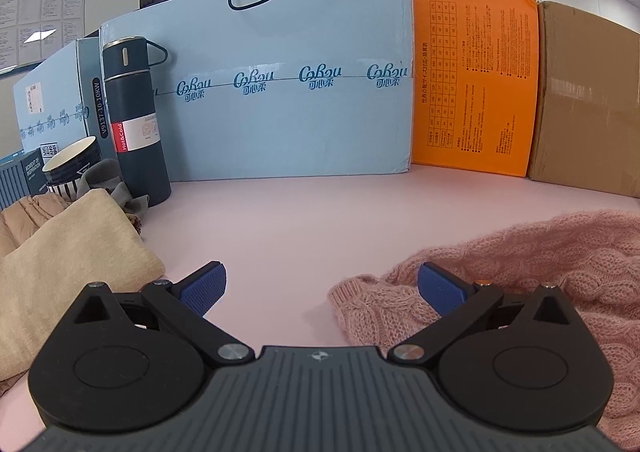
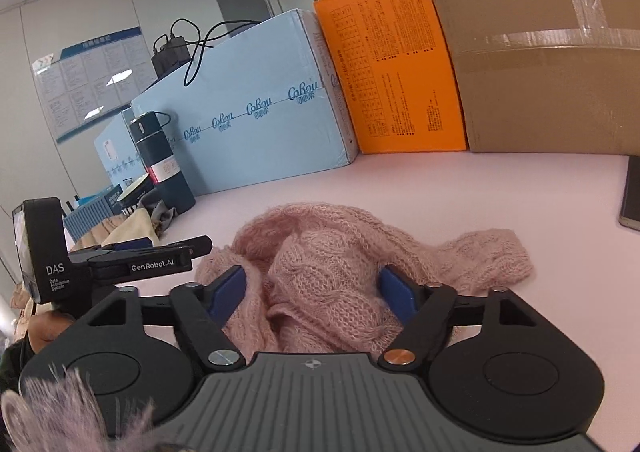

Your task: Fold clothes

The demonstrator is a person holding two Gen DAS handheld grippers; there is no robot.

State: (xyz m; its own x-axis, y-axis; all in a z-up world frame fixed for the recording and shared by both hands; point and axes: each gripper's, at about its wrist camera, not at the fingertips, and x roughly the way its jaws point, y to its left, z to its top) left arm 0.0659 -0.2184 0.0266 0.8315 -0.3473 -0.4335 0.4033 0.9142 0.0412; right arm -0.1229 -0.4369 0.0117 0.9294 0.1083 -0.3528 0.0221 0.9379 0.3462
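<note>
Pink cable-knit sweater (image 2: 320, 276) lies crumpled on the pale pink worktop (image 1: 304, 219), bunched directly between the spread fingers of the right tool (image 2: 312, 292); its edge reaches just under the right-hand finger of the left tool (image 1: 320, 288), which is likewise released and holds nothing. Best, I judge, to pinch a single hem or shoulder layer, not the heap, then draw it flat before folding. Ahead stand a blue carton (image 1: 280, 91), an orange box (image 1: 472, 83) and brown cardboard (image 1: 588, 99); forward-left, a dark flask (image 1: 134, 119) and beige garments (image 1: 60, 264).
</note>
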